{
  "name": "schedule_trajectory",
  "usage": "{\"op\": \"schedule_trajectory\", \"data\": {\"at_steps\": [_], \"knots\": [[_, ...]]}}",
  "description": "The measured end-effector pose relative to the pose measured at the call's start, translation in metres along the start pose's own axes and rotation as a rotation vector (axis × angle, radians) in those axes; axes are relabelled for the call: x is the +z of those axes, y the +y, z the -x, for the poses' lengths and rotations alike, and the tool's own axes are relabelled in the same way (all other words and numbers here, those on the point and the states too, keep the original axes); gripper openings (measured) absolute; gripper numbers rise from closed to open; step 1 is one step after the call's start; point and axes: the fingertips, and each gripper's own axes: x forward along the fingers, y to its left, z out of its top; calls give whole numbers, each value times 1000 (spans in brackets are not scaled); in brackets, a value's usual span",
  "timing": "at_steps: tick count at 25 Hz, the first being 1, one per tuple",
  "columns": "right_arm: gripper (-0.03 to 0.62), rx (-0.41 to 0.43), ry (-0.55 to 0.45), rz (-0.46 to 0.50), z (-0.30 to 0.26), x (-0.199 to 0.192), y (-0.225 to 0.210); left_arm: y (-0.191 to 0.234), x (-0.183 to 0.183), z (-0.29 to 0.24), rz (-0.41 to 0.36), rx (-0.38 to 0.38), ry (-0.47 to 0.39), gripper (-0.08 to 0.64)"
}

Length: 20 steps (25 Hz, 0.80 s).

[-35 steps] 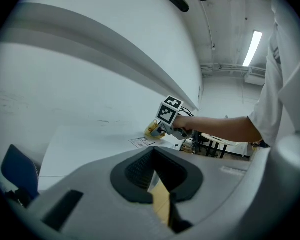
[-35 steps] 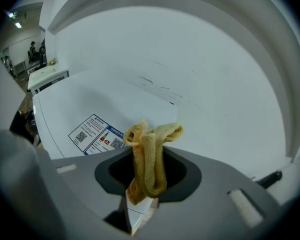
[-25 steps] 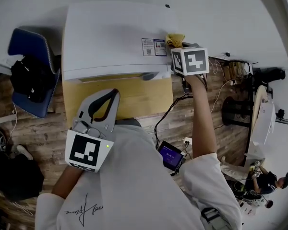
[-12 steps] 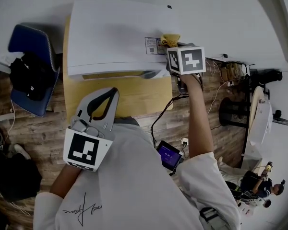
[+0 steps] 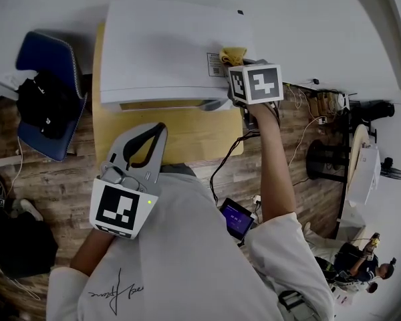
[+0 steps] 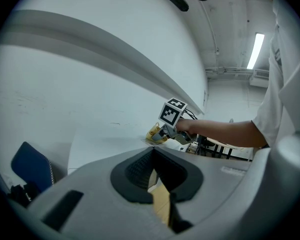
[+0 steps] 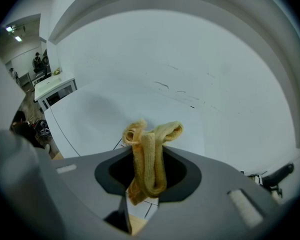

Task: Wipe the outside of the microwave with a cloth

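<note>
The white microwave (image 5: pixel 164 49) stands on a wooden table (image 5: pixel 187 136) against the wall, seen from above in the head view. My right gripper (image 5: pixel 236 62) is shut on a bunched yellow cloth (image 5: pixel 232 53), pressing it on the microwave's top near the right rear, beside a label sticker (image 5: pixel 216 64). In the right gripper view the cloth (image 7: pixel 149 156) hangs between the jaws over the white top (image 7: pixel 115 114). My left gripper (image 5: pixel 158 130) is held back near the person's chest, shut and empty. The left gripper view (image 6: pixel 152 156) also shows the cloth (image 6: pixel 154 134) in the distance.
A blue chair (image 5: pixel 45 69) with a black bag (image 5: pixel 43 105) stands left of the table. A small device with a purple screen (image 5: pixel 237 218) and cables (image 5: pixel 227 159) hang at the table's right front. Stands and a person (image 5: pixel 364 269) are far right.
My right gripper has slid the cloth leftward along the microwave's top, closer to the label sticker. The left gripper has stayed where it was.
</note>
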Motion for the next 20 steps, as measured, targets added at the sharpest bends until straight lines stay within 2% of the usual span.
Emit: {"op": "schedule_trajectory", "data": {"at_steps": [13, 17, 20], "knots": [[118, 18, -29, 27, -1, 10, 25, 17, -4, 19, 66, 82, -13, -9], [118, 31, -37, 36, -3, 16, 35, 17, -5, 21, 64, 88, -11, -9], [118, 55, -48, 22, -4, 21, 45, 14, -8, 21, 30, 86, -1, -9]]}}
